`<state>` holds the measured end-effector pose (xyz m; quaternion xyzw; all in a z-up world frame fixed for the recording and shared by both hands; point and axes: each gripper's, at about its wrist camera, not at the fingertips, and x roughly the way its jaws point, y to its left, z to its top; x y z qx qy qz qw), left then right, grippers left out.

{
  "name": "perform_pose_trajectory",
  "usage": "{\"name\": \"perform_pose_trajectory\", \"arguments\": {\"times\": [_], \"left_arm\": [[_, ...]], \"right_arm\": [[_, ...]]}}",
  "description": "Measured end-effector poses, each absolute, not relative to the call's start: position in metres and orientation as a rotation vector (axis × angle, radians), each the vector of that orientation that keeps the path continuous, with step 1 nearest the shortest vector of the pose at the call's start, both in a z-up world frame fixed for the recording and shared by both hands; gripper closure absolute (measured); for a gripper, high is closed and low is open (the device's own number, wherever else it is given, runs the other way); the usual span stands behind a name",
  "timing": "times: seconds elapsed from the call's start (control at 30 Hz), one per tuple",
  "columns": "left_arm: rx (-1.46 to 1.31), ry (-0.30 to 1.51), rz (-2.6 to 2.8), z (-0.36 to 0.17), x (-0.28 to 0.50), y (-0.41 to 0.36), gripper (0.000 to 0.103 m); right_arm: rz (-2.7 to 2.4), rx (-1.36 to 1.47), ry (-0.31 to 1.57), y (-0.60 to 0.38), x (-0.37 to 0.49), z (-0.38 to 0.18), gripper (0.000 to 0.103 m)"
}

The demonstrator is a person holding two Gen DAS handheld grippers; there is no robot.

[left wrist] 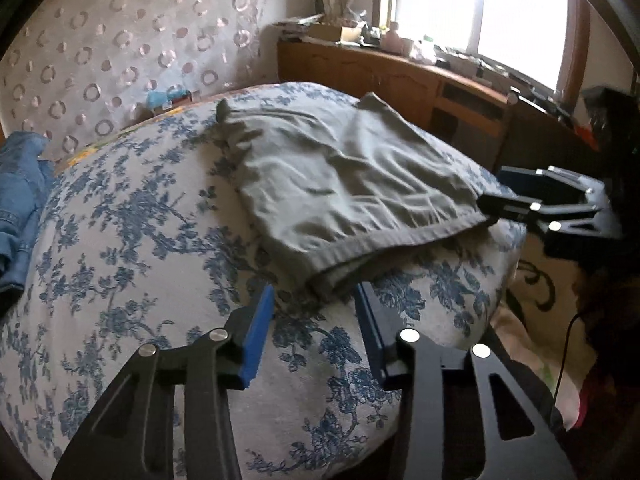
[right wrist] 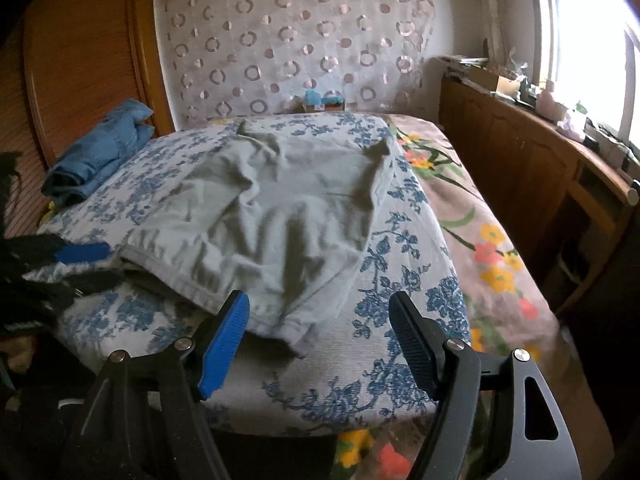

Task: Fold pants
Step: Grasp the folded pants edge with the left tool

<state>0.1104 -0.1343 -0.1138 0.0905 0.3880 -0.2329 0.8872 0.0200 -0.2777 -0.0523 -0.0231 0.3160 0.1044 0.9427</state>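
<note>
Grey-green pants lie folded and wrinkled on a bed cover with a blue flower print. My left gripper is open just short of their near hemmed corner, with only the cover between its blue pads. It shows again at the left edge of the right wrist view, the left gripper beside that same fold. My right gripper stands wide open with the other near corner of the pants lying loose between its pads, which do not press it. In the left wrist view, the right gripper sits at the pants' right edge.
Folded blue jeans lie at the bed's far left by a wooden headboard. A wooden cabinet with clutter runs under the bright window. A pink flowered sheet covers the bed's right side.
</note>
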Motion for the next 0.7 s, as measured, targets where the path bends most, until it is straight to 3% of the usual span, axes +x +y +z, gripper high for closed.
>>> {"name": "perform_pose_trajectory", "arguments": {"times": [0.17, 0.5, 0.63, 0.7], "left_arm": [[0.237, 0.808, -0.481, -0.116, 0.116, -0.143, 0.067], [0.275, 0.781, -0.476, -0.112, 0.124, -0.152, 0.069], [0.273, 0.764, -0.470, -0.111, 0.121, -0.152, 0.089], [0.255, 0.761, -0.479, -0.110, 0.120, -0.149, 0.094]], "right_arm": [[0.200, -0.025, 0.627, -0.274, 0.017, -0.052, 0.028], [0.208, 0.005, 0.662, -0.272, 0.025, -0.064, 0.029], [0.208, 0.018, 0.675, -0.273, 0.027, -0.069, 0.031], [0.208, 0.023, 0.676, -0.274, 0.027, -0.070, 0.031]]}}
